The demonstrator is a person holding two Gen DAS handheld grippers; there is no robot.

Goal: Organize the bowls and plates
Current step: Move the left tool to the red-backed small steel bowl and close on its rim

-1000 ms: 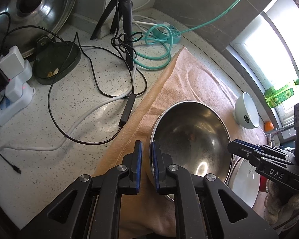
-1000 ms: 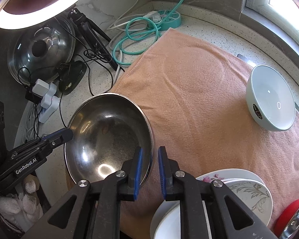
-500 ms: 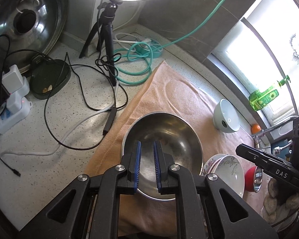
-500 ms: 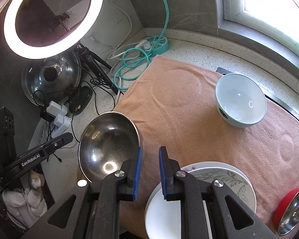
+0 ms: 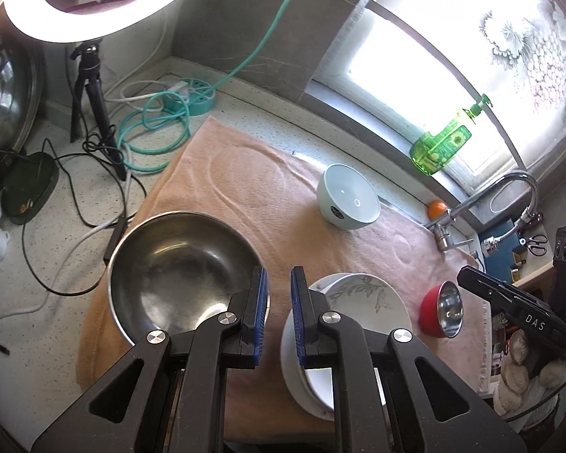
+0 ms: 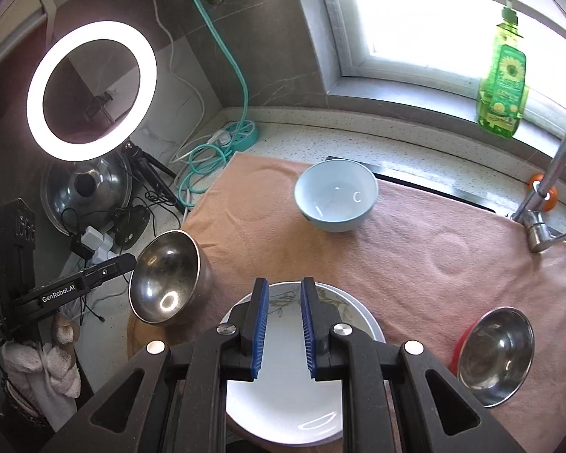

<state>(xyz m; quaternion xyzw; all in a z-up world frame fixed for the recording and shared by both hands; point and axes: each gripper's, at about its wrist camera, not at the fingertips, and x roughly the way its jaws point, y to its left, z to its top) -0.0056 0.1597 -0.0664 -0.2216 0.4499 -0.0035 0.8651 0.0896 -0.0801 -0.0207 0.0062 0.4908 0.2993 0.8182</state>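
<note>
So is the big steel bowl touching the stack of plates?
Apart. The right wrist view shows bare towel between the big steel bowl and the plates.

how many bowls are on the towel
3: large steel bowl at the towel's left edge, pale blue bowl near the back, red-sided steel bowl front right. None seems hidden.

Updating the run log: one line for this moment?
left gripper: shut, empty | right gripper: shut, empty | large steel bowl: on peach towel | pale blue bowl: untouched
</note>
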